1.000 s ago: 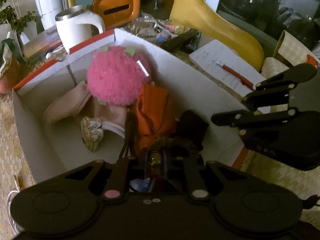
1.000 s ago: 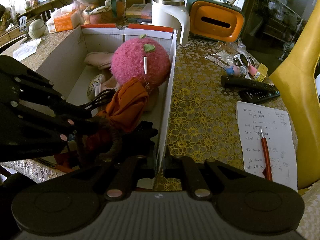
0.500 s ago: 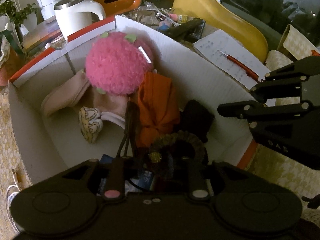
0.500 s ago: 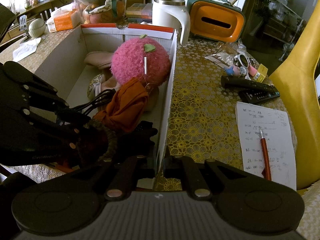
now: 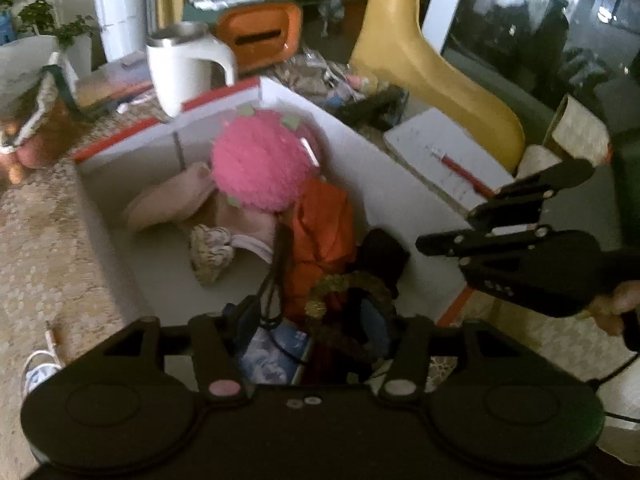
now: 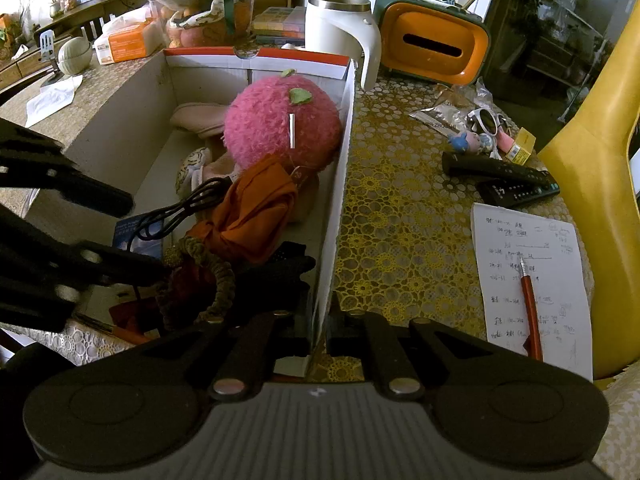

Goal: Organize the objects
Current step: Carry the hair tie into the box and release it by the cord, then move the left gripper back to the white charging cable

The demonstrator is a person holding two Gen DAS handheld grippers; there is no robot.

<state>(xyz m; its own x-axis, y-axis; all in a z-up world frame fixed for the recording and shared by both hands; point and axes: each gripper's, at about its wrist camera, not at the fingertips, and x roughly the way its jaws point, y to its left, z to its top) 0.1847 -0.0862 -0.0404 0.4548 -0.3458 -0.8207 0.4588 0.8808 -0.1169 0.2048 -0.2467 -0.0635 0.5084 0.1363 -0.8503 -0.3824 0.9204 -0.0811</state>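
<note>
A white cardboard box (image 6: pixel 338 184) holds a pink fluffy plush (image 6: pixel 282 124), an orange cloth (image 6: pixel 256 212), a black cable (image 6: pixel 180 208) and a braided wreath ornament (image 6: pixel 208 276). In the left wrist view the box wall (image 5: pixel 380 176) shows with the plush (image 5: pixel 260 168) and the ornament (image 5: pixel 348 292). My left gripper (image 5: pixel 312 332) is open above the ornament at the box's near end. My right gripper (image 6: pixel 320 320) is shut on the box's near right wall and also shows in the left wrist view (image 5: pixel 448 228).
On the lace tablecloth right of the box lie a note sheet with a red pen (image 6: pixel 530 304), two remotes (image 6: pixel 504 176) and small toys (image 6: pixel 480 136). A white kettle (image 6: pixel 340 36) and an orange tissue box (image 6: pixel 432 44) stand behind. A yellow chair (image 6: pixel 592 168) is at right.
My left gripper opened, let go of the braided ornament inside the box and drew back upward. My right gripper has stayed on the box wall.
</note>
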